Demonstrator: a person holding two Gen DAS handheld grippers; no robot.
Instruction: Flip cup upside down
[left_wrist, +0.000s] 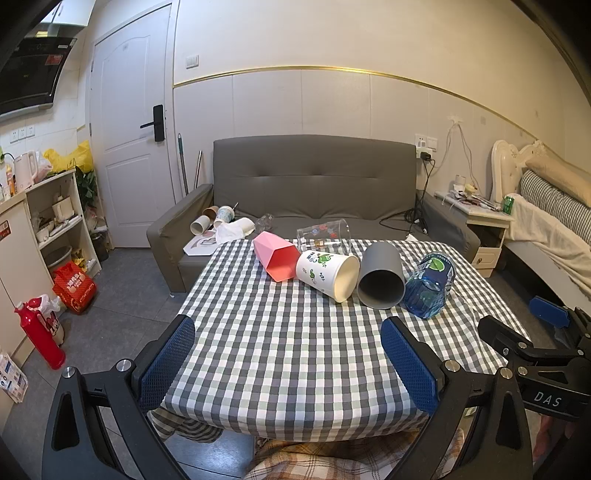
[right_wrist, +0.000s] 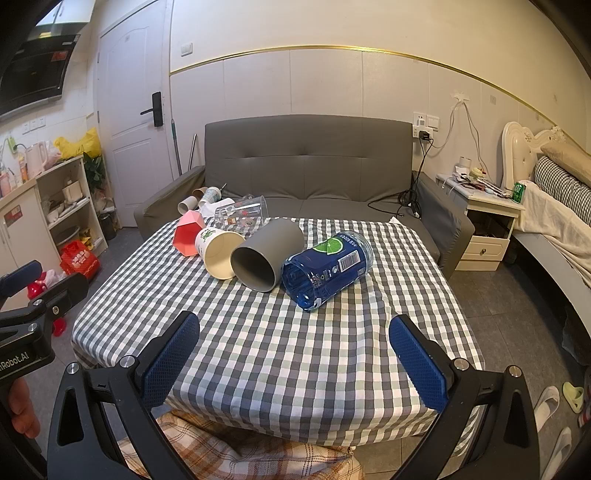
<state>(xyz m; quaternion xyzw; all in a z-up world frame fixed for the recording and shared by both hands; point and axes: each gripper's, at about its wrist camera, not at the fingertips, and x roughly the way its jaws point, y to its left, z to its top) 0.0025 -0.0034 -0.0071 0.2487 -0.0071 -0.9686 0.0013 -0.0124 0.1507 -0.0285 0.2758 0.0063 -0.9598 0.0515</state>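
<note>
Several cups lie on their sides in a row on the checked table (left_wrist: 280, 354): a pink faceted cup (left_wrist: 276, 259), a white paper cup with green print (left_wrist: 327, 274), a grey cup (left_wrist: 381, 276), a blue transparent cup (left_wrist: 430, 285) and a clear glass (left_wrist: 323, 232) behind them. The right wrist view shows the same pink cup (right_wrist: 189, 236), white cup (right_wrist: 218, 252), grey cup (right_wrist: 266, 253), blue cup (right_wrist: 327, 268) and glass (right_wrist: 242, 214). My left gripper (left_wrist: 288, 363) is open and empty over the table's near edge. My right gripper (right_wrist: 294, 365) is open and empty, near the edge too.
A grey sofa (left_wrist: 314, 192) stands behind the table with paper cups (left_wrist: 216, 218) and cloth on it. A shelf (left_wrist: 62, 221) and red bag (left_wrist: 74, 286) are at the left, a nightstand (left_wrist: 480, 225) and bed (left_wrist: 554, 221) at the right.
</note>
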